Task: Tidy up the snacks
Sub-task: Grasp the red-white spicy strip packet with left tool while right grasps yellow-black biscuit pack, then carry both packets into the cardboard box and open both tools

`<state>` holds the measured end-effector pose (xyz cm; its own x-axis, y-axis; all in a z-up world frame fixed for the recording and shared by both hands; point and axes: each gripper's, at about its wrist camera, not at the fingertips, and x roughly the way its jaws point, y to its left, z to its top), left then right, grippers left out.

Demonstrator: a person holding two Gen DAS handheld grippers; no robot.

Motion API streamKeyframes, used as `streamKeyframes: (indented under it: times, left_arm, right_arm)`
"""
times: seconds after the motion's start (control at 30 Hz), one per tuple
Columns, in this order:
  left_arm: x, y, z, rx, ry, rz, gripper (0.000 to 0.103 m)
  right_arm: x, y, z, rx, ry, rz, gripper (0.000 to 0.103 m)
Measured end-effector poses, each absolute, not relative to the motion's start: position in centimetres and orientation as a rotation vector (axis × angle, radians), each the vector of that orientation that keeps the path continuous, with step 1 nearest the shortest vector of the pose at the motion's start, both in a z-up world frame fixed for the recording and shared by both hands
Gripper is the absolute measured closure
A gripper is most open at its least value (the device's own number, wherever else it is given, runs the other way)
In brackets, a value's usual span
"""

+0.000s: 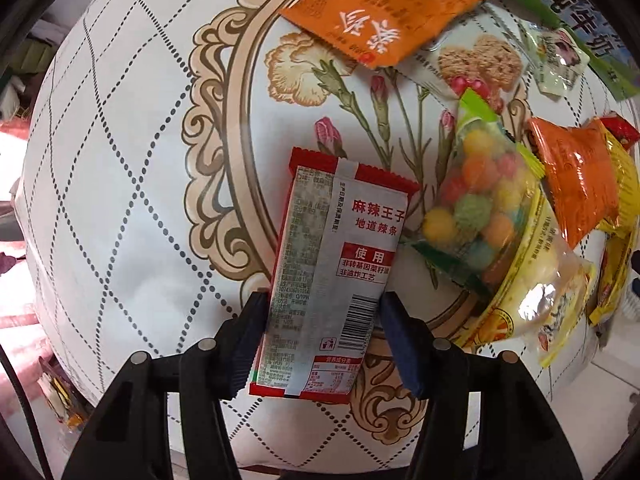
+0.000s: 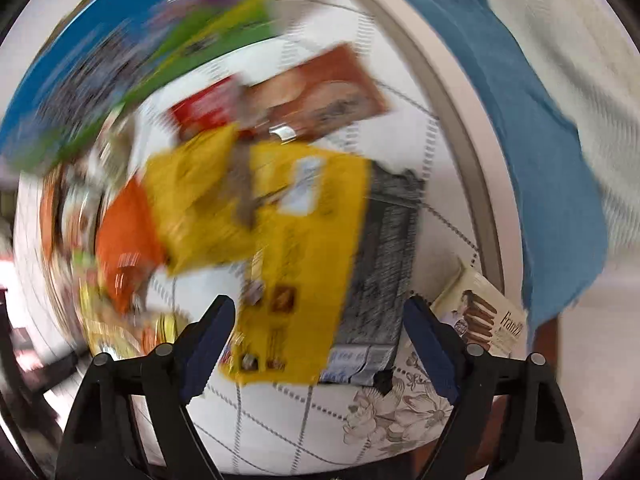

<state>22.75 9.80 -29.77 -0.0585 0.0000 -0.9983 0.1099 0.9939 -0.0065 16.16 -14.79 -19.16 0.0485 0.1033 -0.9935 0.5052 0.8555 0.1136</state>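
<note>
In the left wrist view my left gripper (image 1: 322, 326) is shut on a red and silver spicy-strip packet (image 1: 332, 276), held over the flowered tablecloth (image 1: 140, 160). To its right lie a bag of coloured candy balls (image 1: 476, 208), an orange packet (image 1: 576, 176) and a yellow-rimmed bag (image 1: 532, 292). Another orange packet (image 1: 384, 4) and a biscuit packet (image 1: 476, 64) lie farther off. In the blurred right wrist view my right gripper (image 2: 320, 344) is open over a yellow packet (image 2: 288, 248) that lies on a grey packet (image 2: 384, 264).
A Franzzi biscuit box (image 2: 484, 316) lies at the table's right edge. A red packet (image 2: 208, 108) and a brown packet (image 2: 320, 92) lie beyond the yellow one. A blue cloth (image 2: 532, 140) hangs past the table rim. A green and blue carton (image 1: 592, 8) sits at the far right.
</note>
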Motion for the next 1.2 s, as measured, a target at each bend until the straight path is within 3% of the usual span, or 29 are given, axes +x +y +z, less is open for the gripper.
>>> streamKeyframes:
  times: [0.13, 0.27, 0.5, 0.6, 0.77, 0.87, 1.1, 1.2]
  left_arm:
    - [23.2, 10.1, -31.3, 0.056, 1.649, -0.092, 0.039]
    - [23.8, 11.1, -31.4, 0.018, 1.657, -0.093, 0.039]
    - [23.3, 14.7, -28.5, -0.022, 1.701, -0.099, 0.039]
    - [22.1, 14.9, -26.1, 0.023, 1.66, -0.104, 0.039]
    - [22.5, 14.8, -27.5, 0.127, 1.68, -0.084, 0.037]
    - [22.5, 15.6, -25.9, 0.133, 1.622, -0.048, 0.05]
    - [23.4, 19.8, -24.9, 0.024, 1.633, 0.006, 0.046]
    - [23.5, 19.6, -24.5, 0.07, 1.62, 0.01, 0.046]
  right_arm:
    - [17.2, -15.4, -22.6, 0.543, 1.542, -0.34, 0.01]
    - [18.3, -15.1, -25.4, 0.487, 1.563, -0.357, 0.014]
    - [18.2, -7.0, -27.2, 0.055, 1.63, -0.083, 0.015]
    - [17.6, -7.1, -26.4, 0.077, 1.587, -0.08, 0.014]
    - [16.9, -8.7, -25.1, 0.192, 1.545, -0.085, 0.008]
    - [17.3, -9.2, -25.5, 0.189, 1.563, -0.089, 0.008]
    - [16.6, -12.0, -22.0, 0.238, 1.582, -0.083, 0.008]
    - [16.0, -12.1, -23.4, 0.231, 1.627, -0.076, 0.008]
